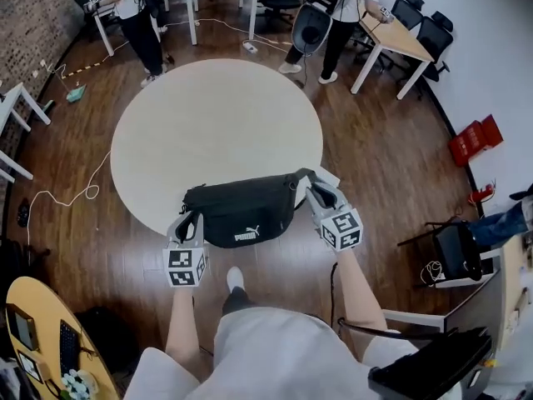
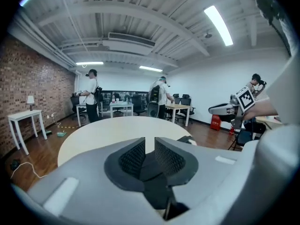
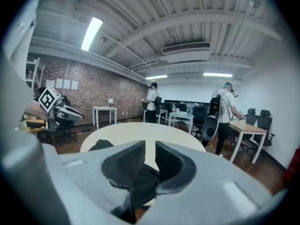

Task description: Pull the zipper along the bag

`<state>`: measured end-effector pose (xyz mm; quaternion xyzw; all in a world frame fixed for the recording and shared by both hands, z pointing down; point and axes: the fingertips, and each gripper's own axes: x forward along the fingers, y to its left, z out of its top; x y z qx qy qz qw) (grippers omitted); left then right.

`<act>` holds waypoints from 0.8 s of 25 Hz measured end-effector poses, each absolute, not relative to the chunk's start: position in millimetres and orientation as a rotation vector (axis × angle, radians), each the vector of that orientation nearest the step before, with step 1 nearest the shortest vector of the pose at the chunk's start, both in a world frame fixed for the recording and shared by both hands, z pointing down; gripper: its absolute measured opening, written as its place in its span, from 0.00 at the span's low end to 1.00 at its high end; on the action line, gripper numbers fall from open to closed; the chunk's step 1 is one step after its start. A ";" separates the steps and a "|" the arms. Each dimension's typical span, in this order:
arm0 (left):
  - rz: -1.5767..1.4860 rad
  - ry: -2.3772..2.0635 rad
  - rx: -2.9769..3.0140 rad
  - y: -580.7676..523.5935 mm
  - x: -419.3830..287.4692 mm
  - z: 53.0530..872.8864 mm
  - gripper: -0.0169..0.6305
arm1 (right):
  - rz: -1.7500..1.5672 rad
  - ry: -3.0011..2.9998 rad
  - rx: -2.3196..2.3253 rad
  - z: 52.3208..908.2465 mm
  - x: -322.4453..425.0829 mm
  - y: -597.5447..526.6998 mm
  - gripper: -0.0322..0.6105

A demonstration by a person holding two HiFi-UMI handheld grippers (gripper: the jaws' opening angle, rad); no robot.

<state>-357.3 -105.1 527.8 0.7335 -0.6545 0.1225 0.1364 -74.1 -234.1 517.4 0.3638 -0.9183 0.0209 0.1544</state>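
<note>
A black waist bag (image 1: 241, 211) with a white logo lies on the round beige table (image 1: 216, 123), near its front edge. My left gripper (image 1: 188, 222) is at the bag's left end. In the left gripper view its jaws (image 2: 150, 146) stand slightly apart, with the tabletop showing through the gap and dark fabric low between them. My right gripper (image 1: 319, 193) is at the bag's right end by the strap. Its pads (image 3: 150, 151) are nearly together, with black bag fabric (image 3: 140, 172) caught low between them. The zipper pull is hidden.
Two people (image 1: 141, 23) stand beyond the table among desks (image 1: 396, 40) and office chairs (image 1: 429, 32). A white cable (image 1: 71, 194) trails on the wooden floor at the left. A red object (image 1: 475, 138) sits at the right wall, and a dark chair (image 1: 454, 248) stands close at the right.
</note>
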 end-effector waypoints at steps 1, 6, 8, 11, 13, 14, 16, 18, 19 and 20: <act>0.345 -1.896 2.161 -92.3 -329.8 516.9 0.14 | 0.037 -2.674 1.009 508.8 -69.1 -211.2 0.13; 0.344 -1.934 2.324 -17.2 -193.5 483.5 0.05 | -0.060 -2.852 0.764 490.0 -28.1 -82.8 0.04; 0.327 -1.947 2.347 18.9 -147.7 473.2 0.05 | -0.066 -2.878 0.679 486.2 -9.6 -29.9 0.04; 0.319 -1.992 2.332 67.7 -99.4 455.1 0.05 | -0.009 -2.915 0.657 469.6 13.2 26.6 0.04; 0.325 -2.013 2.315 93.8 -76.3 441.5 0.05 | 0.028 -2.938 0.693 453.6 28.3 51.9 0.04; 0.317 -2.018 2.308 106.3 -67.5 434.5 0.05 | 0.031 -2.951 0.712 445.1 34.9 64.8 0.04; 0.281 -2.028 2.294 128.6 -57.7 419.8 0.05 | 0.019 -2.964 0.740 430.3 43.5 89.5 0.04; 0.255 -2.051 2.295 142.0 -54.7 405.5 0.05 | 0.005 -2.970 0.756 417.3 47.1 106.5 0.04; 0.258 -2.064 2.304 146.4 -53.5 399.9 0.05 | -0.001 -2.972 0.763 411.3 48.4 112.3 0.04; 0.266 -2.075 2.315 151.2 -52.1 396.4 0.05 | -0.007 -2.970 0.771 406.6 50.0 117.8 0.04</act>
